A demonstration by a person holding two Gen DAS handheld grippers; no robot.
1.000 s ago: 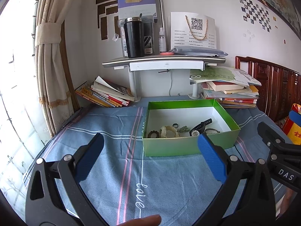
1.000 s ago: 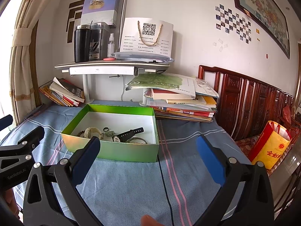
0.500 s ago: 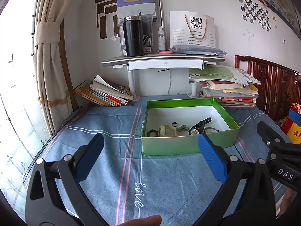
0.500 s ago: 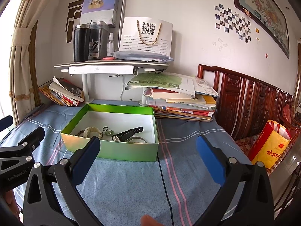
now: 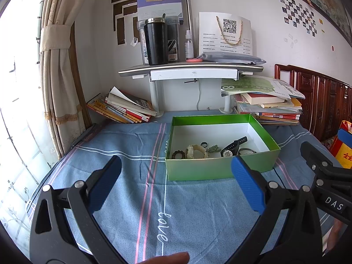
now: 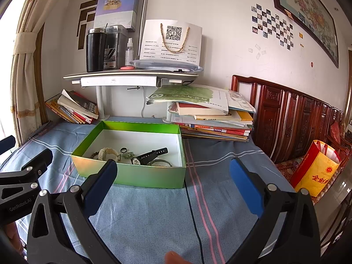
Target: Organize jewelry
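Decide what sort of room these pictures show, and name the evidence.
Probably a bedroom used for study: a carved wooden headboard, a raised desk shelf and stacked books behind the green jewelry box.

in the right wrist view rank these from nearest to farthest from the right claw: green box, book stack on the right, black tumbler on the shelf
1. green box: on the blue cloth just ahead of the right claw, slightly left.
2. book stack: behind the box, to its right, by the wall.
3. black tumbler: up on the raised shelf at the wall, far left.
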